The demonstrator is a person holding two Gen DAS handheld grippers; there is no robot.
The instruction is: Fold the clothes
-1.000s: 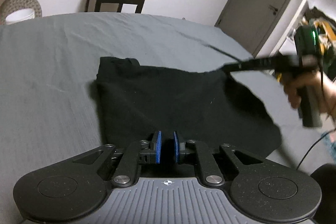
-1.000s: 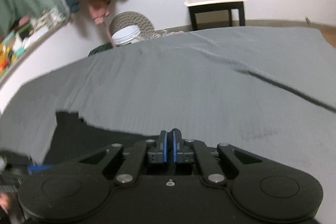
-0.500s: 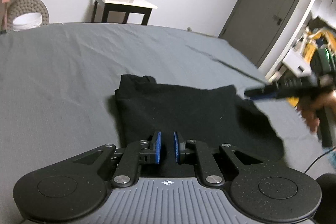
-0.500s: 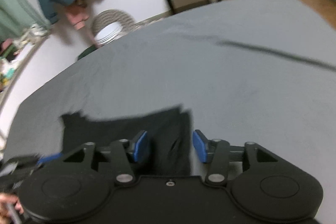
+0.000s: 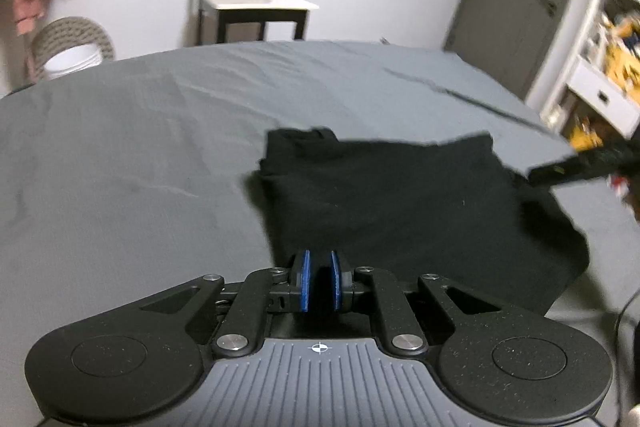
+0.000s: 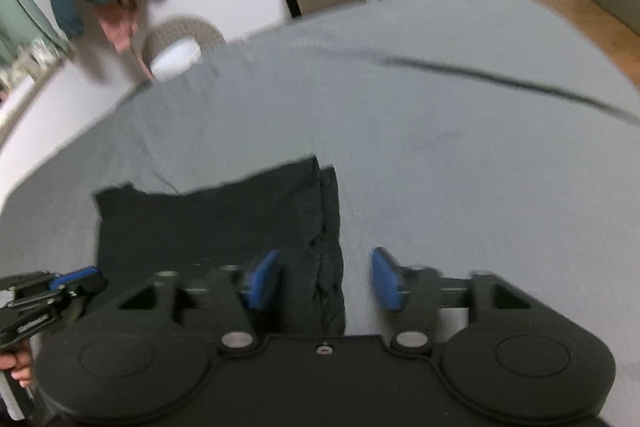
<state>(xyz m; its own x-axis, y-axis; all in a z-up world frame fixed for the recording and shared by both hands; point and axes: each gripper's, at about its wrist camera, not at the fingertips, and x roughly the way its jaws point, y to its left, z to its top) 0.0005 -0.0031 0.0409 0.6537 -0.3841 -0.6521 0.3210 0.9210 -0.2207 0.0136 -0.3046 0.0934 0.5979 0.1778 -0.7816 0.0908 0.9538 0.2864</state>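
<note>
Your right gripper has let go, fingers wide over the folded black garment on the bed; left gripper stays nearly clenched, whether on cloth I cannot tell.

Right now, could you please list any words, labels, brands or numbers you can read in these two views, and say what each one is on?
No readable text in either view.
Left gripper: its grey housing carries only a small white crosshair mark, no letters.
Black garment: no print or label visible.
Shelf at right: colourful items, too blurred to read.
</note>
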